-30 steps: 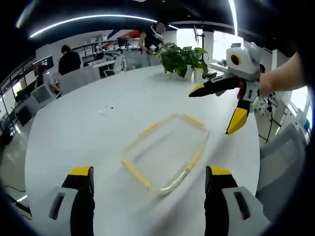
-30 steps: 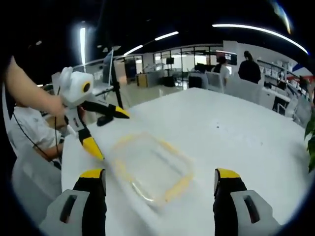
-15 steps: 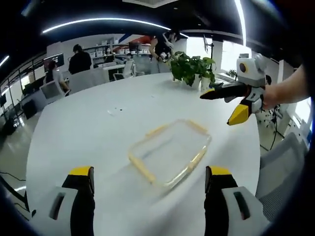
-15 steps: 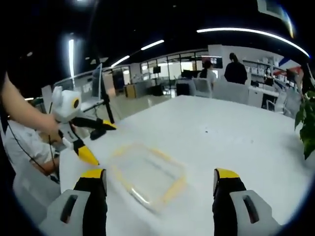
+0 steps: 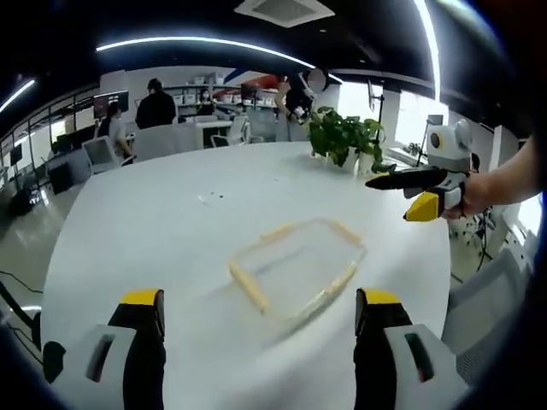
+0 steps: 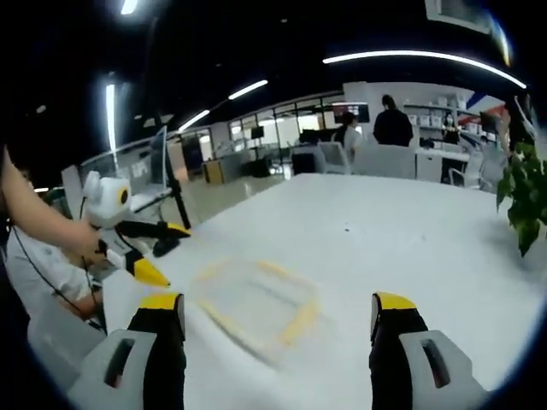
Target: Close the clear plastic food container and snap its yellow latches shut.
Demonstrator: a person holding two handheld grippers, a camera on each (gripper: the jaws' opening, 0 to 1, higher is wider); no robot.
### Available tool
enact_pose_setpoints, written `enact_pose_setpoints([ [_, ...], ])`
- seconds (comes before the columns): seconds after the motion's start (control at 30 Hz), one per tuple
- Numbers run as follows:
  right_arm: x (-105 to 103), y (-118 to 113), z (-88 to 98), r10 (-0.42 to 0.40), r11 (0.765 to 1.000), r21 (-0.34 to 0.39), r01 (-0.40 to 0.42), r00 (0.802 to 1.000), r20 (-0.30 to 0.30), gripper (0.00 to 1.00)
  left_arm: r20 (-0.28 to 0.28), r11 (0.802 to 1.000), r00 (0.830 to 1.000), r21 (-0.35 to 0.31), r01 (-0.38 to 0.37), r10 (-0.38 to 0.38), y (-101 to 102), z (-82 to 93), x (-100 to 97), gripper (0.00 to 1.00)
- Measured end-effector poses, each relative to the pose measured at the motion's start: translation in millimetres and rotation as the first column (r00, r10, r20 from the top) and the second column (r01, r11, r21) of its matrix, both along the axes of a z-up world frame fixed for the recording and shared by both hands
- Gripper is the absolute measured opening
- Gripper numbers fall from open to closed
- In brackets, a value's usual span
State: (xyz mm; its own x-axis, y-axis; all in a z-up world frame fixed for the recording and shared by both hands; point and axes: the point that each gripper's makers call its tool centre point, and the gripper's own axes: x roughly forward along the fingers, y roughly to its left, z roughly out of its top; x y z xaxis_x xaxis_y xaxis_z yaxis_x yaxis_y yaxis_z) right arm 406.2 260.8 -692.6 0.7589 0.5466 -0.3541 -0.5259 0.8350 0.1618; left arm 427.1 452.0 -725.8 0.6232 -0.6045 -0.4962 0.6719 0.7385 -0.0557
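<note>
- Left gripper view: a potted plant [image 5: 344, 139] with leafy green stems stands on the far part of the round white table [image 5: 145, 231], well beyond the container, and a few small dark specks [image 5: 211, 196] lie on the bare top between them.
- At the desks behind the table I see people [image 5: 155, 104] and office chairs [image 5: 99, 154]; nothing stands between my jaws and the container.
- The clear plastic food container [image 5: 297, 270] lies flat near the table's middle, a shallow transparent rectangle with rounded corners and pale yellow latches [image 5: 249, 284] along its edges; I cannot tell whether they are snapped down.
- My left gripper [image 5: 254, 329] hangs over the near table edge, its black jaws with yellow tips set wide apart and holding nothing.
- The right gripper [image 5: 413, 193] comes in from the right in a person's hand [image 5: 475, 191], above the table's far side, clear of the container, jaws spread.
- Right gripper view: the same plant [image 6: 521, 201] sits at the right edge, with desks and standing people [image 6: 391, 125] behind.
- The container [image 6: 253, 301] looks blurred here, flat on the white top ahead of my jaws.
- My right gripper [image 6: 273, 329] also has its jaws parted and empty.
- The left gripper [image 6: 158, 252] hovers at the left, held by a hand [image 6: 87, 242], jaws open, just beside the container's near corner.
</note>
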Motion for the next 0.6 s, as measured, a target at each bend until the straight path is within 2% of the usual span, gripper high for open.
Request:
enact_pose_setpoints([
  [0.23,-5,-1,9.6,-0.019,1.000,0.018,0.019,1.000,0.018,0.91,0.003,0.999,1.000,-0.036,-0.031,0.031,5,4.4,-4.1,0.93],
  [0.37,-5,-5,11.0,-0.037,0.999,0.018,0.036,0.999,0.021,0.90,0.028,0.998,0.999,-0.051,-0.043,0.045,7,12.6,-7.8,0.92],
  [0.6,-13,-12,10.9,-0.058,0.998,0.033,0.057,0.998,0.022,0.90,0.032,0.998,0.998,-0.040,-0.045,0.046,12,7.0,-16.6,0.91],
])
